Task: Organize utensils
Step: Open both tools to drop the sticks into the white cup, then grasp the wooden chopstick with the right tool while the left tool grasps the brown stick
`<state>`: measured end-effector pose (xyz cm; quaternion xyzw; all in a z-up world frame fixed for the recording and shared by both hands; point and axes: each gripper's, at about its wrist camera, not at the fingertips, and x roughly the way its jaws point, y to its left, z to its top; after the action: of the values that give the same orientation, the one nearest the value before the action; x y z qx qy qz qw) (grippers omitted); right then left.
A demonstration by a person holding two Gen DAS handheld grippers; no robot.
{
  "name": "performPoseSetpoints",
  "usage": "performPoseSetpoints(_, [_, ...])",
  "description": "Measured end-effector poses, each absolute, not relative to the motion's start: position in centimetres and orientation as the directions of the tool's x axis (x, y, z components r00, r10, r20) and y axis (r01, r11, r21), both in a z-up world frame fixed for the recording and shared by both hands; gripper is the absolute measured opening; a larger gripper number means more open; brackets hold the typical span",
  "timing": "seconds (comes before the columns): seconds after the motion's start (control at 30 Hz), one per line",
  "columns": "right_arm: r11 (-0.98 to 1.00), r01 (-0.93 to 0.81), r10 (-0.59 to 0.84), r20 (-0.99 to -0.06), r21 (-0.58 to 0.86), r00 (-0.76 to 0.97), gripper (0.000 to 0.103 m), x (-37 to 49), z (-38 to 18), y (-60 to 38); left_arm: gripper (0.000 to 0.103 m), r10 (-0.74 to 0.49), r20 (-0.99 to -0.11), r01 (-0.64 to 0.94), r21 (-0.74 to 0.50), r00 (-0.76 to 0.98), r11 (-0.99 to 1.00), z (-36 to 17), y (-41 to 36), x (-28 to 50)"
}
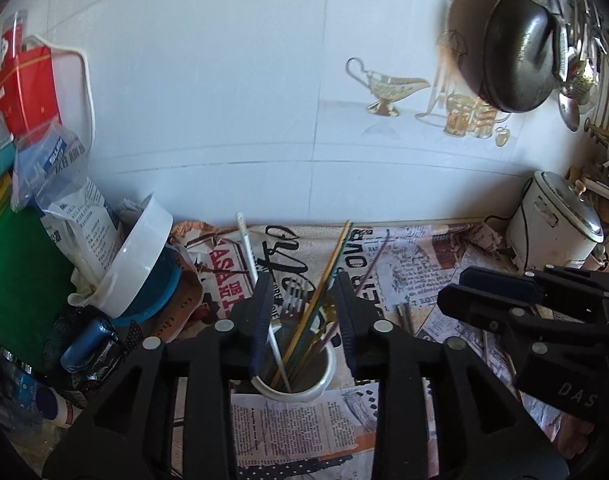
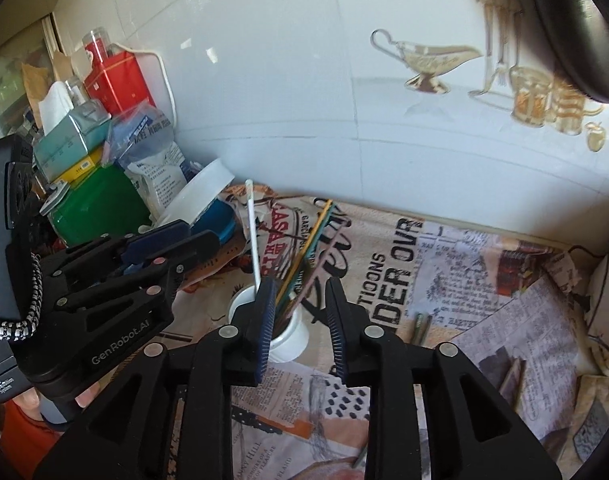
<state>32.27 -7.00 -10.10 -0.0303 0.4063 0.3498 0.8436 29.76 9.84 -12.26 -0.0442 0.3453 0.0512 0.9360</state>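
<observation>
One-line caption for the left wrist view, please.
Open left hand-held gripper above a white cup holding chopsticks and a fork on newspaper-print cloth.

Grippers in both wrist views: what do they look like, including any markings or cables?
Both the left gripper and right gripper are black plastic with cut-out triangular arms, silver pivot pins and ribbed dark-blue pads. The left one's body reads GenRobot.AI, with a braided black-and-white cable.

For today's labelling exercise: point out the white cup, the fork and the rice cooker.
white cup (image 1: 304,390), left wrist view, front rim.
fork (image 1: 290,300), left wrist view, tines.
rice cooker (image 1: 544,232), left wrist view, white side wall.
</observation>
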Motion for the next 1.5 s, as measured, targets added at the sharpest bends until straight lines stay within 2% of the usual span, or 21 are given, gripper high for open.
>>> performPoseSetpoints(0.1, [0.765, -0.603, 0.562, -0.693, 0.226, 0.453, 0.034, 32.2, -9.5, -9.1, 0.047, 0.065, -0.633, -0.116, -0.04, 0.772, 0.992, -11.5, 8.2, 29.4])
performPoseSetpoints(0.17, [0.778, -0.589, 0.55, -0.688, 0.217, 0.473, 0.041, 32.1, -9.3, -10.5, 0.061, 0.064, -0.625, -0.11, -0.036, 0.778, 0.993, -11.3, 6.9, 29.3])
performPoseSetpoints(0.3, [0.802, -0.558, 0.527, -0.691, 0.213, 0.494, 0.044, 32.0, -9.5, -13.3, 0.07, 0.056, -0.631, -0.096, -0.03, 0.774, 0.995, -11.6, 4.2, 29.5])
performPoseSetpoints(0.37, [0.82, -0.536, 0.505, -0.698, 0.203, 0.508, 0.052, 32.1, -9.7, -14.7, 0.076, 0.043, -0.638, -0.089, -0.04, 0.769, 0.995, -12.0, 3.1, 29.6])
performPoseSetpoints(0.47, [0.845, -0.499, 0.468, -0.713, 0.19, 0.522, 0.054, 32.3, -10.4, -17.2, 0.086, 0.04, -0.644, -0.088, -0.043, 0.764, 0.995, -12.9, 1.1, 29.6])
performPoseSetpoints(0.7, [0.899, -0.406, 0.372, -0.777, 0.164, 0.509, 0.055, 33.2, -13.5, -23.3, 0.087, -0.009, -0.697, -0.07, -0.084, 0.717, 0.994, -15.9, -3.1, 30.3])
performPoseSetpoints(0.97, [0.94, -0.311, 0.269, -0.872, 0.143, 0.41, 0.055, 35.0, -19.4, -28.5, 0.087, -0.059, -0.806, -0.017, -0.085, 0.589, 0.996, -21.8, -8.1, 32.9])
performPoseSetpoints(1.3, [0.942, -0.281, 0.256, -0.934, 0.184, 0.25, 0.055, 36.9, -27.2, -30.5, 0.087, -0.062, -0.887, 0.001, -0.069, 0.458, 0.998, -27.7, -11.3, 34.9])
performPoseSetpoints(1.5, [0.939, -0.284, 0.254, -0.946, 0.192, 0.2, 0.027, 38.9, -29.6, -29.8, 0.083, -0.055, -0.908, -0.031, -0.075, 0.416, 0.997, -29.9, -11.2, 35.2])
